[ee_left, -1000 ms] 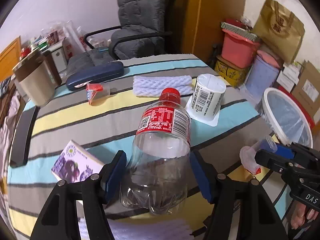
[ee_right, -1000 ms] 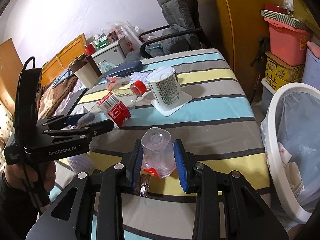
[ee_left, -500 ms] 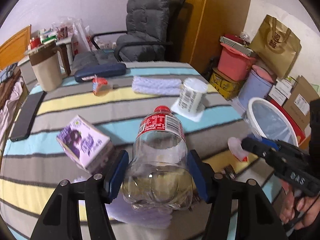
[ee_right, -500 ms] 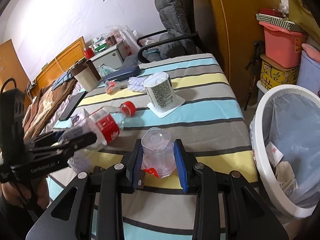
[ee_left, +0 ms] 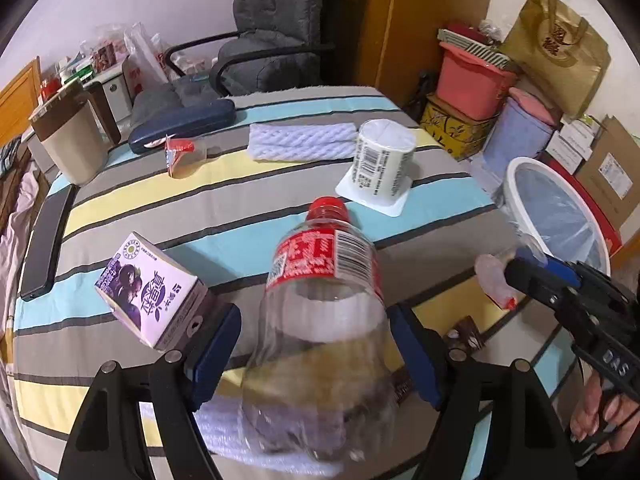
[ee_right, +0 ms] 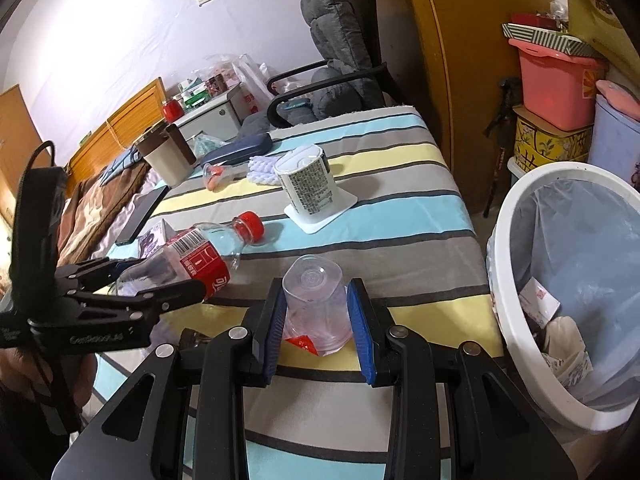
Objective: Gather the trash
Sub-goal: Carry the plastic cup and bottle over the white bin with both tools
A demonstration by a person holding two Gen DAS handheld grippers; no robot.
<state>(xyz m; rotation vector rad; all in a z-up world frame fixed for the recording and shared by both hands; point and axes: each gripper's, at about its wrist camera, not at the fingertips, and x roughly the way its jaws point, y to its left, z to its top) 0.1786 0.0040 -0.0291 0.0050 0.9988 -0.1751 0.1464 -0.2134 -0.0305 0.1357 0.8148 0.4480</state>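
A clear plastic bottle (ee_left: 324, 256) with a red label and red cap hangs tilted between the blue pads of my left gripper (ee_left: 316, 320). Its jaws are opening, and a small gap shows on each side of the bottle. The bottle's base is blurred. In the right wrist view the same bottle (ee_right: 200, 256) and left gripper (ee_right: 160, 288) are over the striped bed's near left part. My right gripper (ee_right: 316, 296) is shut on a clear plastic cup (ee_right: 314, 280), held bottom-forward. A white bin (ee_right: 516, 320) with a blue liner and some trash stands at the right.
On the striped cover (ee_left: 248, 200) lie a purple carton (ee_left: 148, 292), an upturned white cup (ee_left: 380, 164), white foam netting (ee_left: 300, 140), a small cup with red foil (ee_left: 180, 152), a blue case (ee_left: 180, 120), a beige jug (ee_left: 72, 144) and a phone (ee_left: 44, 244). Boxes and a chair stand behind.
My left gripper lifted the bottle off the cover, then its jaws spread so the pads no longer press it. The right gripper kept its hold on the cup and stayed put.
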